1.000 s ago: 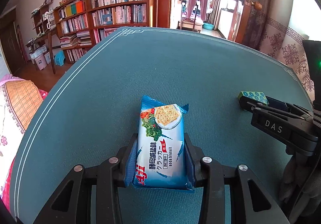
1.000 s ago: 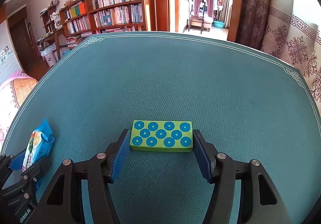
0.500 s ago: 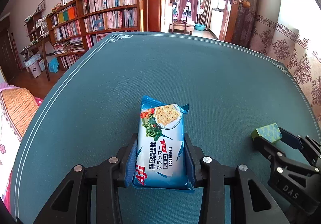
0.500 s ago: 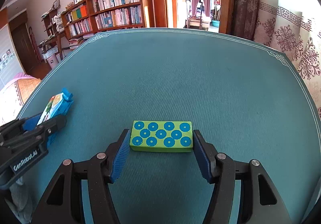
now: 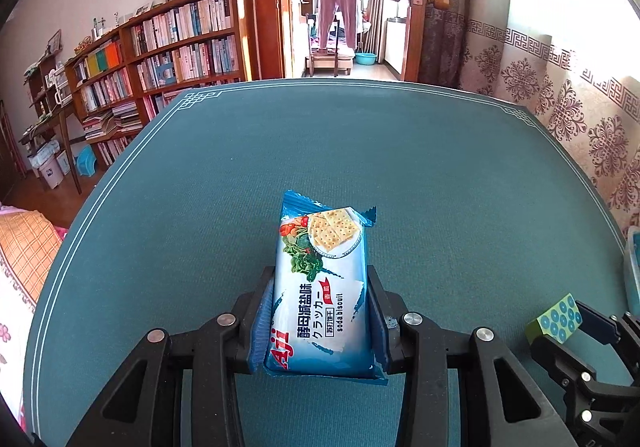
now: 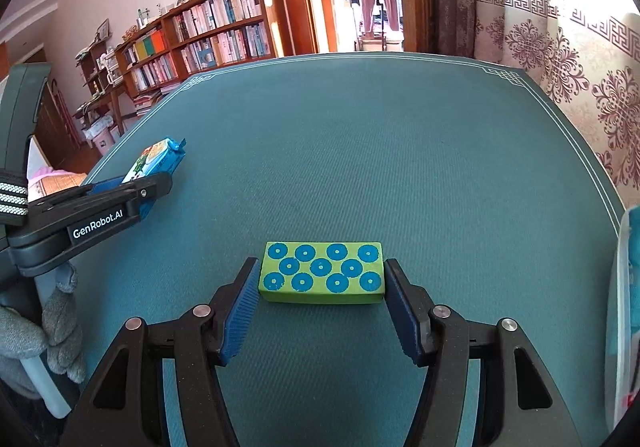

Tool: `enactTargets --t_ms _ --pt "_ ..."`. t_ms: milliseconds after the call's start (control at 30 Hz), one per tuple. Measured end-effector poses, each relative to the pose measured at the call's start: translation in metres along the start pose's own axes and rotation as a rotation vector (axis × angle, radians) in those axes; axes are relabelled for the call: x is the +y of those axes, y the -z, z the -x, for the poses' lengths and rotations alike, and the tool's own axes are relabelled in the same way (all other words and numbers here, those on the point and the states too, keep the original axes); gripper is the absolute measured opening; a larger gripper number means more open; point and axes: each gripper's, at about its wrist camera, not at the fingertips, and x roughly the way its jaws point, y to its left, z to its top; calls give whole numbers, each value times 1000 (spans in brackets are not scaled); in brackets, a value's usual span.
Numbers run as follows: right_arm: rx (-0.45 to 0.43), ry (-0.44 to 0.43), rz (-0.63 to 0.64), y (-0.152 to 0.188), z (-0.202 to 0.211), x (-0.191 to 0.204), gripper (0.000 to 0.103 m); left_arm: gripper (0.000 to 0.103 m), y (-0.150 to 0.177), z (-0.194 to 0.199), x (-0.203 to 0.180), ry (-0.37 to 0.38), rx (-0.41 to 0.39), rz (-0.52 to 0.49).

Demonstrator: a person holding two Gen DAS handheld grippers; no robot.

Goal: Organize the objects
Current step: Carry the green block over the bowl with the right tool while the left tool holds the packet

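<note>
A blue soda biscuit packet [image 5: 324, 287] points away from the camera, and my left gripper [image 5: 320, 275] is shut on its near half. In the right wrist view the same packet [image 6: 158, 157] sticks out of the left gripper [image 6: 160, 177] at the left, above the teal table [image 6: 360, 147]. My right gripper [image 6: 321, 271] is shut on the two short ends of a green block with blue dots [image 6: 322, 271]. That block [image 5: 558, 321] also shows at the lower right of the left wrist view. A gloved hand [image 6: 52, 331] holds the left gripper.
The pale rim of a clear plastic bin [image 6: 616, 287] shows at the table's right edge; the same bin [image 5: 632, 271] appears in the left wrist view. Past the table's far edge are bookshelves [image 5: 168, 59], a doorway and a patterned curtain [image 5: 560, 107].
The right gripper with the green block has moved right and nearer, sliding to the lower right corner of the left wrist view. The bin's rim has come into view. Both grips are unchanged.
</note>
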Motion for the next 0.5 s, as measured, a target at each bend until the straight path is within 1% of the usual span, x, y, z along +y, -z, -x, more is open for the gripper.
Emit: enactTargets --t_ms 367,500 --pt "-31 26 -87 29 41 -29 62 43 8 10 -25 41 -9 -73" --pt "-42 40 -114 37 53 -39 62 43 13 15 -34 73 -7 -96"
